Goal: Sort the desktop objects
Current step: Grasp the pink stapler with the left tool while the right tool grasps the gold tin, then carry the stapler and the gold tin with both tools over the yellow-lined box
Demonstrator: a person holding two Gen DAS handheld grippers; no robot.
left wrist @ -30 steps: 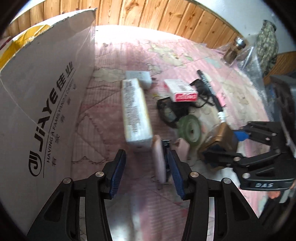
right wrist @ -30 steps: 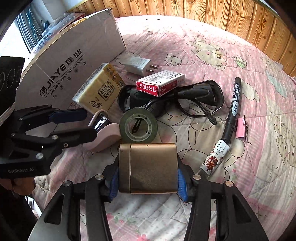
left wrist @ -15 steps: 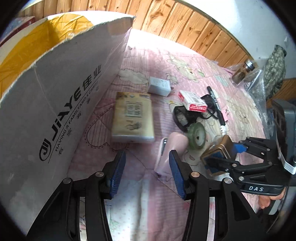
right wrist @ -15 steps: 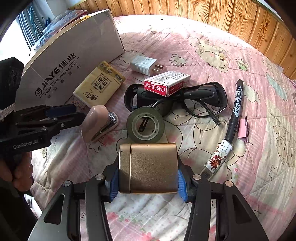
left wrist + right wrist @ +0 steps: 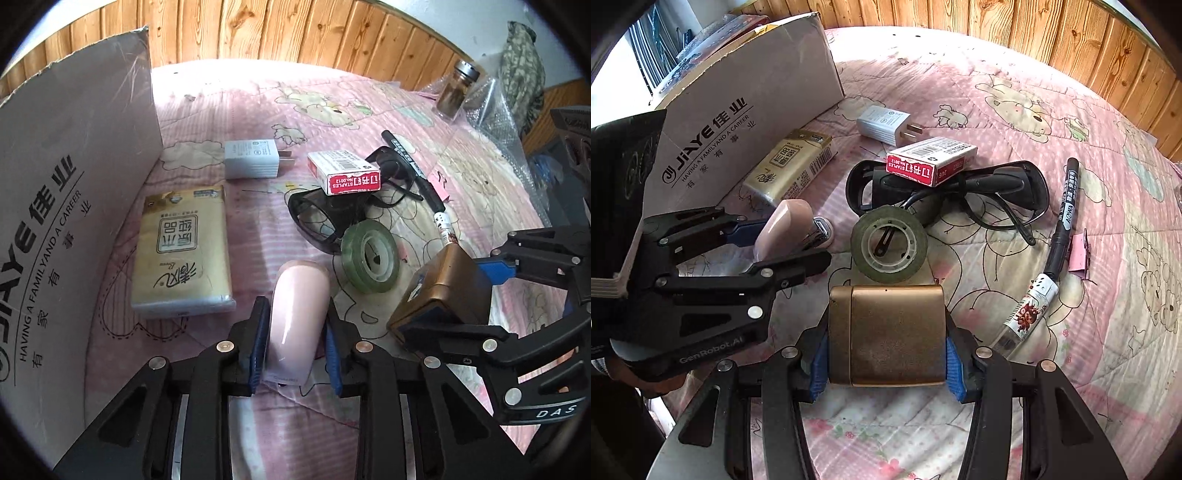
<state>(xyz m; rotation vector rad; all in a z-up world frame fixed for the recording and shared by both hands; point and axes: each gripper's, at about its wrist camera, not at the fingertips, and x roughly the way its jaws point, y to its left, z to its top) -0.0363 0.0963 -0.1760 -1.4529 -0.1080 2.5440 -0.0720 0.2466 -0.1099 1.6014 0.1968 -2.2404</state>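
We have just been closing our left gripper [image 5: 295, 343] on the pink stapler [image 5: 297, 314], whose long axis runs straight ahead between the pads toward the cardboard box [image 5: 74, 177] at the quilt's left edge, while our right gripper [image 5: 886, 354] pinches the bronze case [image 5: 892, 332].

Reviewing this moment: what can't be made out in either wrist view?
- Cardboard box: its inside is hidden by its own wall in both views.
- Black glasses: partly covered by the staples box.
- Gold case in the right gripper: underside unseen.
- Jar: left view only, contents too small to tell.
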